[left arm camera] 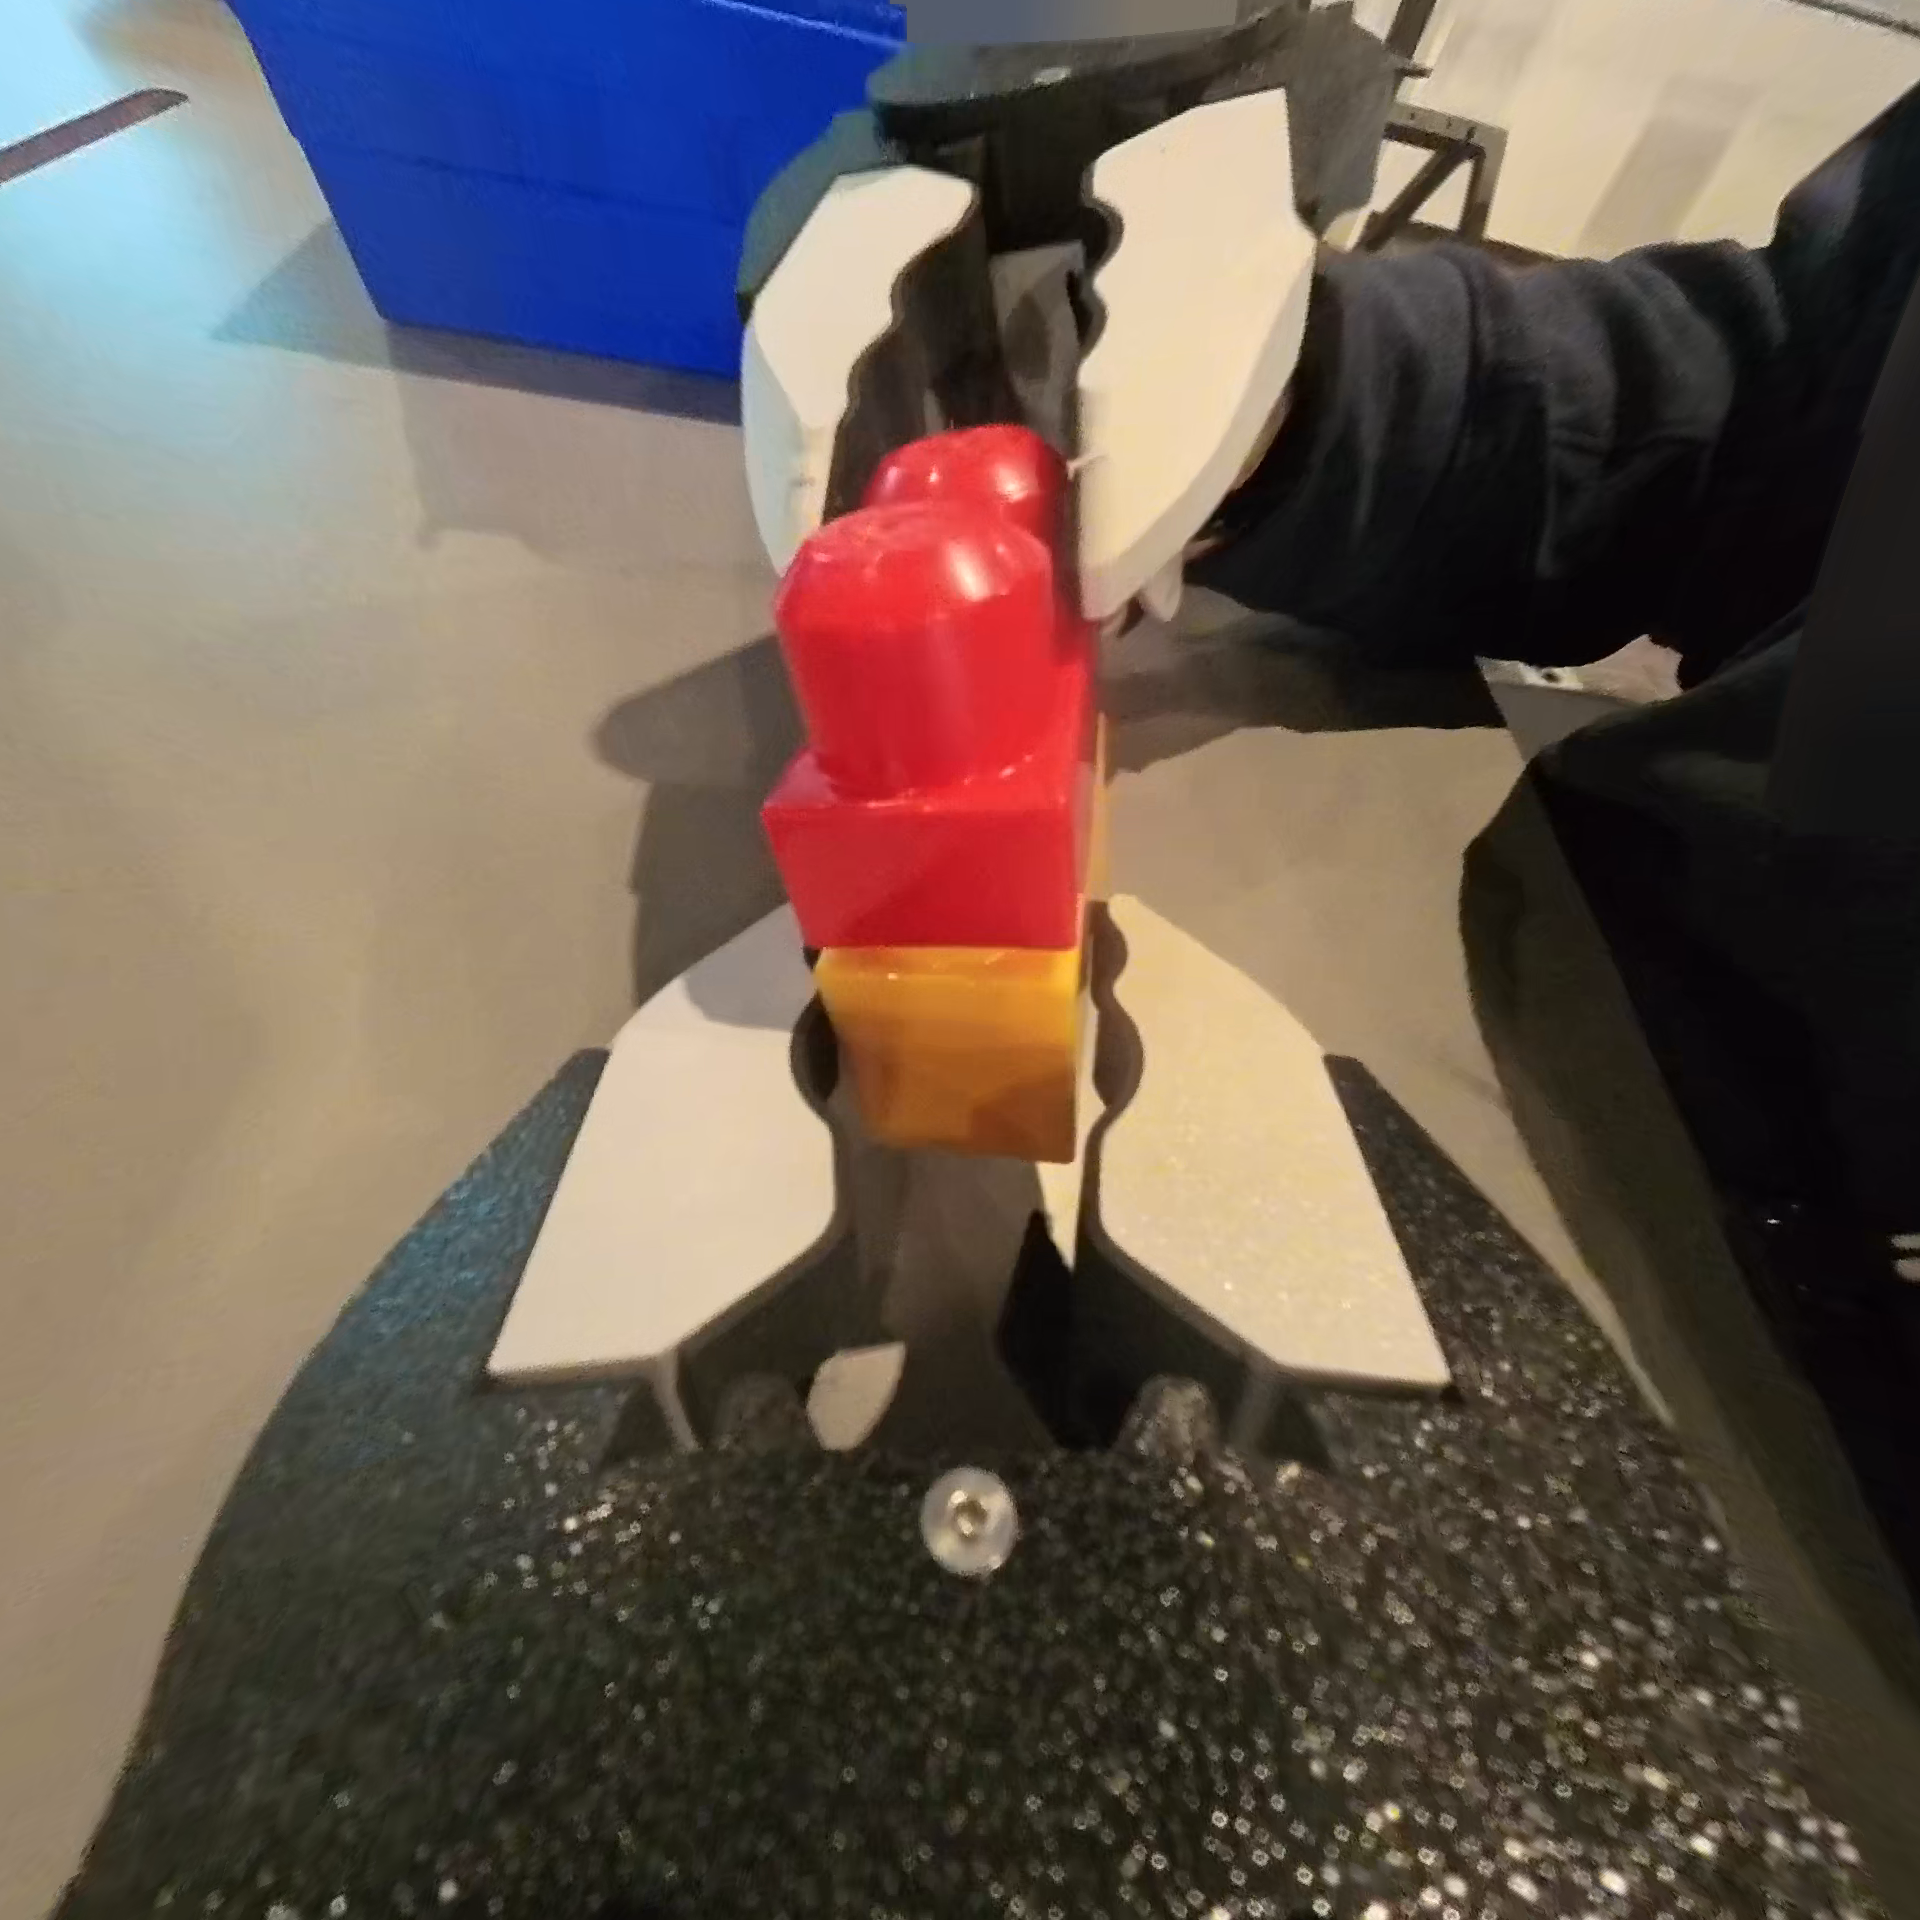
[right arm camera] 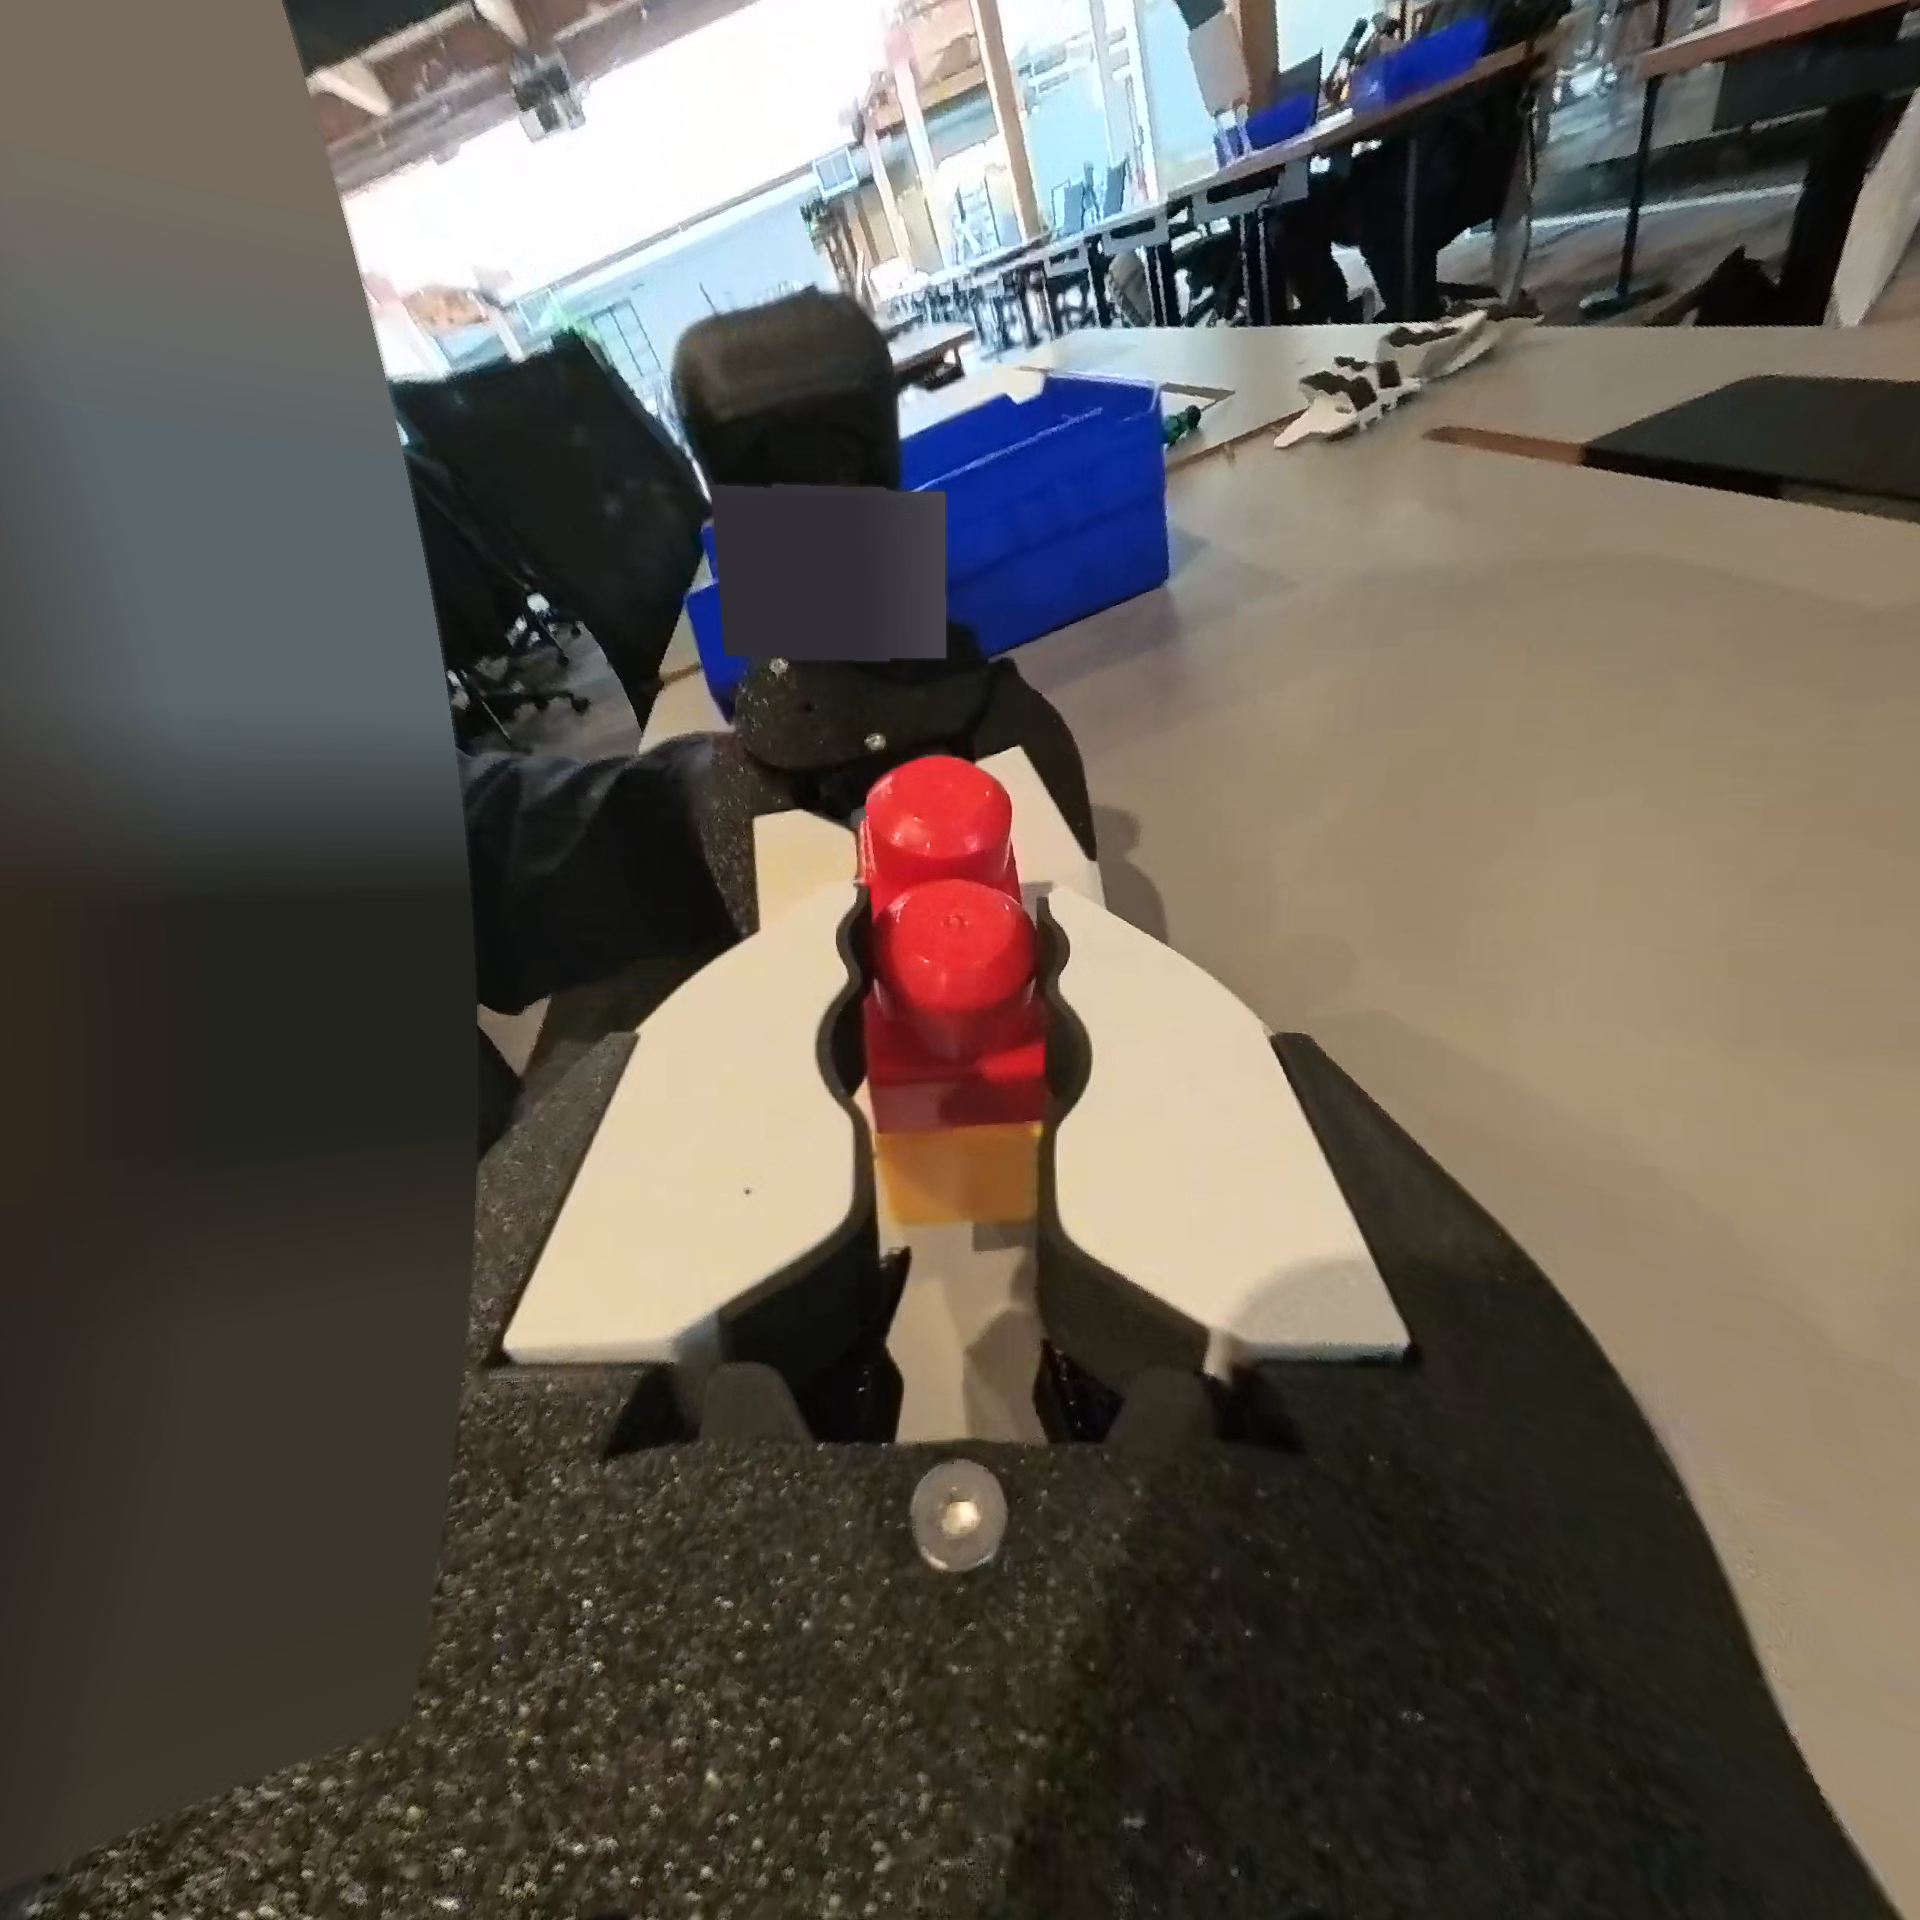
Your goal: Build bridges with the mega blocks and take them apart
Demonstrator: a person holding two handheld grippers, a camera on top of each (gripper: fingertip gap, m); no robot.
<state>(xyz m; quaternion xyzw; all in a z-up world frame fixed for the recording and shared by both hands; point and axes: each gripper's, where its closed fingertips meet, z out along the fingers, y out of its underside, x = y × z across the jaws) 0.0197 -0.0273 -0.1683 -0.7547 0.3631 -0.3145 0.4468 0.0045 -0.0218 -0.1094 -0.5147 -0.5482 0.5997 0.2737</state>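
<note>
A red two-stud block [left arm camera: 925, 831] sits pressed on top of a yellow block [left arm camera: 966, 1060], held in the air above the grey table [left arm camera: 260, 831]. My left gripper [left arm camera: 956, 987] is shut on the yellow block from the near side. My right gripper [left arm camera: 966, 499] faces it from the far side and is shut on the red block's far end. In the right wrist view my right gripper [right arm camera: 948, 935] clamps the red block [right arm camera: 951, 1039], the yellow block [right arm camera: 956, 1174] sits beneath it, and the left gripper [right arm camera: 925, 831] is just beyond.
A blue bin [left arm camera: 540, 156] stands on the table behind the blocks; it also shows in the right wrist view [right arm camera: 1039, 499]. A person's dark sleeve [left arm camera: 1507, 468] is at the right. A black mat [right arm camera: 1766, 436] and a black chair [right arm camera: 540, 499] lie farther off. Spacing between my two grippers at the tips: around 6 centimeters.
</note>
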